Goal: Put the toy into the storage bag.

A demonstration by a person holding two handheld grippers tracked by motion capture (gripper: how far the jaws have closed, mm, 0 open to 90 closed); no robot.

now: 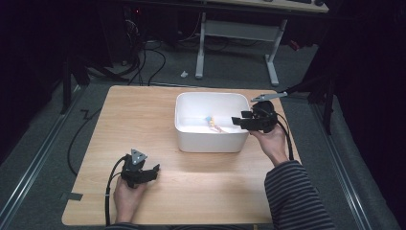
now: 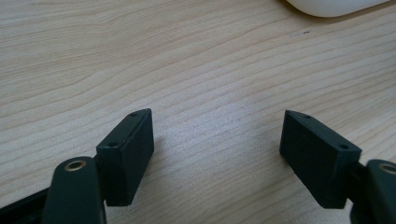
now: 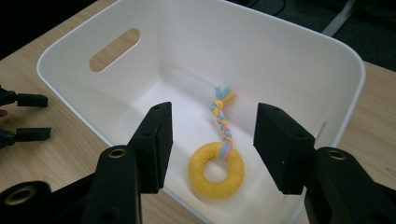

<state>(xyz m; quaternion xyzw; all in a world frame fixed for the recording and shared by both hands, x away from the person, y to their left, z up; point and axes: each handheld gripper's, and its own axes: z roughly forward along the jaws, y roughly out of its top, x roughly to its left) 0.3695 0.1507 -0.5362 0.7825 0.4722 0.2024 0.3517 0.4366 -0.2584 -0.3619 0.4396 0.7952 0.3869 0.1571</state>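
Ring toy (image 3: pixel 216 171) with its braided rope lies inside the white bin (image 3: pixel 348 70); your right tongs (image 3: pixel 212 140), spread and empty, hover over it, left tongs (image 2: pixel 217 156) spread on the table (image 2: pixel 187 60), any pickup seemingly ahead.

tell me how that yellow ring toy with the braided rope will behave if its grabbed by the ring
The yellow ring looks thick and rubbery, so it probably holds its shape. The braided rope would likely dangle limp below it. Lying flat in the white bin, it seems unlikely to roll, and probably light.

Yellow ring toy (image 3: pixel 215 170) w/ pastel braided rope tail lies flat inside white bin (image 3: pixel 299 70) on table.
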